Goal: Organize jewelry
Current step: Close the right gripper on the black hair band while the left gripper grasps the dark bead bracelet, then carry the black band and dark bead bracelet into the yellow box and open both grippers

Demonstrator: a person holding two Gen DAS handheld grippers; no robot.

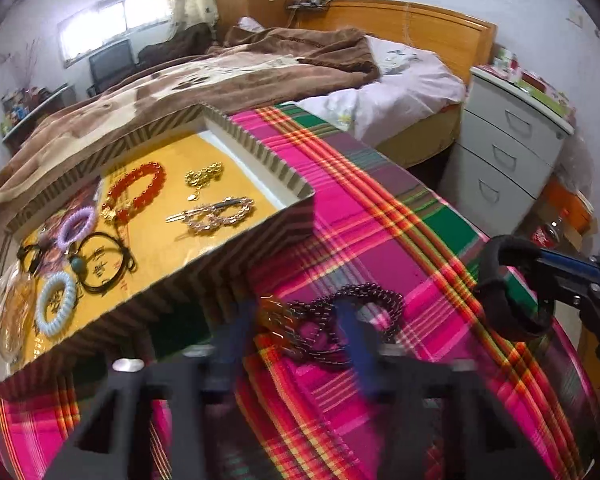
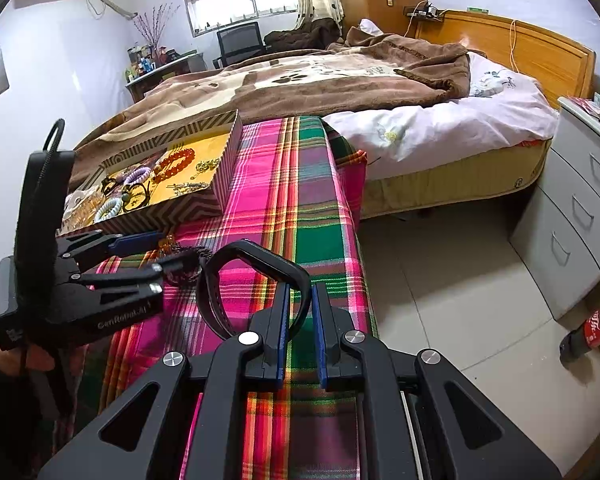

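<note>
A striped box (image 1: 236, 252) with a yellow floor holds several bracelets, a red bead bracelet (image 1: 140, 190) and gold chains (image 1: 204, 176); it also shows in the right wrist view (image 2: 216, 176). A dark purple bead bracelet (image 1: 356, 320) lies on the plaid cloth (image 1: 380, 232). My left gripper (image 1: 296, 320) is open, its blurred blue fingers (image 1: 354, 340) straddling those beads; it also shows in the right wrist view (image 2: 156, 252). My right gripper (image 2: 300, 304) is shut on a black wristband (image 2: 256, 256), held above the cloth; the band also shows in the left wrist view (image 1: 508, 280).
A bed with a brown blanket (image 2: 320, 76) lies behind the table. White drawers (image 2: 580, 216) stand at the right, a cola bottle (image 2: 596, 324) on the tiled floor. The table's right edge (image 2: 356, 240) drops off close by.
</note>
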